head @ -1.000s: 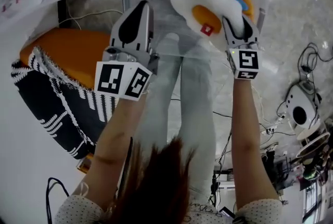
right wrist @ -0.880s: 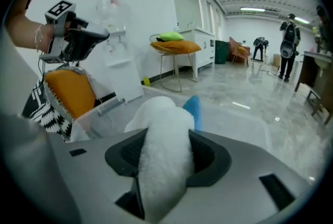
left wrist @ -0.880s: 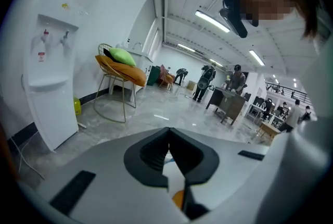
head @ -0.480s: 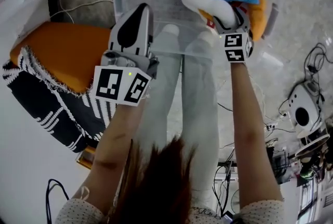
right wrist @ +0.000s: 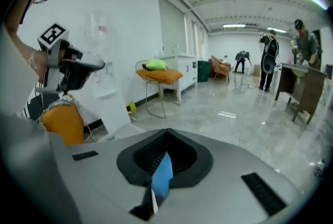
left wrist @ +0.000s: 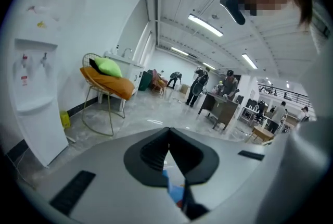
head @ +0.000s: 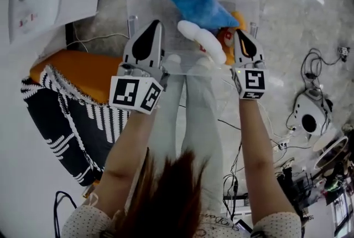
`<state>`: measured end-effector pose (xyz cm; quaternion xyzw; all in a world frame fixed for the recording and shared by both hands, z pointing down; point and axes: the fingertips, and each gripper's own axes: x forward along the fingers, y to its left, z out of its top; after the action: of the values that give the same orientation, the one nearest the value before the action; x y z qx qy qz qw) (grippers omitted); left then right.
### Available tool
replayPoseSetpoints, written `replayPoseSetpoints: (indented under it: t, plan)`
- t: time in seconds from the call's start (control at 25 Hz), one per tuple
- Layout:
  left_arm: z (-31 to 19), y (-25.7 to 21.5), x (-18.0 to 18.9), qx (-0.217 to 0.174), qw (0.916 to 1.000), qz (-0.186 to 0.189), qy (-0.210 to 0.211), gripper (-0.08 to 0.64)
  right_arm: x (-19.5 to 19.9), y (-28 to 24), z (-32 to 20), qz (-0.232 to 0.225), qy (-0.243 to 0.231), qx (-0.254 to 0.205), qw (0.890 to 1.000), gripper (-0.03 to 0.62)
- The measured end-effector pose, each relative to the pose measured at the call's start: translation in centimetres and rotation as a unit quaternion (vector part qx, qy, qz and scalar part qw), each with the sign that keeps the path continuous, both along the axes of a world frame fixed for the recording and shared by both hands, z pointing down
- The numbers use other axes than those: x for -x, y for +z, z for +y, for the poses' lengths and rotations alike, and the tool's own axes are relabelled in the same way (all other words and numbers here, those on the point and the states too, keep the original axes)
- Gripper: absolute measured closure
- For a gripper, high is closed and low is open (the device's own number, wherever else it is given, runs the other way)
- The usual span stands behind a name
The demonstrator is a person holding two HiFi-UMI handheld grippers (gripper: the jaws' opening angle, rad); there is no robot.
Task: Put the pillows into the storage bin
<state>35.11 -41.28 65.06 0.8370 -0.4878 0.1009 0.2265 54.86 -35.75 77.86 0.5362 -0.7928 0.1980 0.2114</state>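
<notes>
Marble floor | bin: head view only | all jaws together — right gripper's just closed

Storage bin set at twelve o'clock, plush pillows piled inside it toward its right half, left gripper and right gripper held over its near rim, two more pillows lodged together at nine o'clock, water dispenser stood at ten o'clock, cables strewn at three o'clock.

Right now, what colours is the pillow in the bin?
Blue, white and orange pillow; best in head view.
</notes>
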Motion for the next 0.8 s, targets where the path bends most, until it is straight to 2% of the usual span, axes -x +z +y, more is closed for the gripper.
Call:
replayPoseSetpoints:
  t: [0.24, 0.36, 0.48, 0.56, 0.8]
  plan:
    - [-1.2, -11.8, -2.5, -0.045, 0.9984, -0.01, 0.033, 0.558, -3.1, -17.2, -2.3, -0.011, 0.042, -0.075, 0.996, 0.58]
    - [-1.4, -17.2, -2.7, -0.071, 0.9964, -0.016, 0.043, 0.558, -3.8, -24.7, -2.4, -0.044, 0.061, -0.112, 0.991, 0.58]
    - [-1.5, -21.7, -3.0, -0.086, 0.9953, -0.005, 0.044, 0.558, -4.1, -30.5, -1.8, -0.083, 0.07, -0.132, 0.985, 0.58]
    - [-0.9, -24.0, -3.2, -0.092, 0.9946, -0.002, 0.049, 0.558, -4.1, -34.1, -0.8, -0.092, 0.071, -0.141, 0.983, 0.58]
    - [3.0, -29.2, -2.8, -0.124, 0.9878, -0.04, 0.085, 0.558, -3.1, -42.9, 2.7, -0.108, 0.053, -0.154, 0.981, 0.581]
